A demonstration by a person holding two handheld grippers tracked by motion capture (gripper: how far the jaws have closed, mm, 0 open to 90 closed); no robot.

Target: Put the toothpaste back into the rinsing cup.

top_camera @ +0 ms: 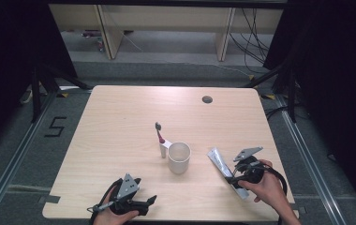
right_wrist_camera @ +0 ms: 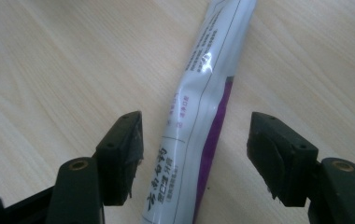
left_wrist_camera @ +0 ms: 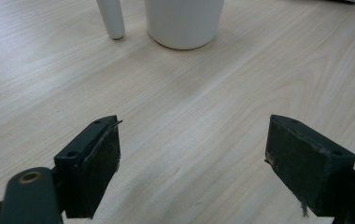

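A silver and purple toothpaste tube [top_camera: 219, 161] [right_wrist_camera: 203, 88] lies flat on the wooden table [top_camera: 120, 117] at the right. My right gripper [top_camera: 233, 180] [right_wrist_camera: 195, 140] sits over its near end, open, with one jaw on each side of the tube and a gap to both pads. A white cup [top_camera: 179, 157] [left_wrist_camera: 183, 21] stands upright at the table's middle. Just left of it a toothbrush [top_camera: 161, 140] [left_wrist_camera: 111, 18] with a white and pink handle stands head up. My left gripper [top_camera: 149, 201] [left_wrist_camera: 192, 158] rests near the front edge, open and empty, pointing toward the cup.
A round cable hole [top_camera: 207, 99] sits in the table's far right part. Bare wood lies between the left gripper and the cup. Dark curtains, desk legs and cables stand beyond the table's far edge.
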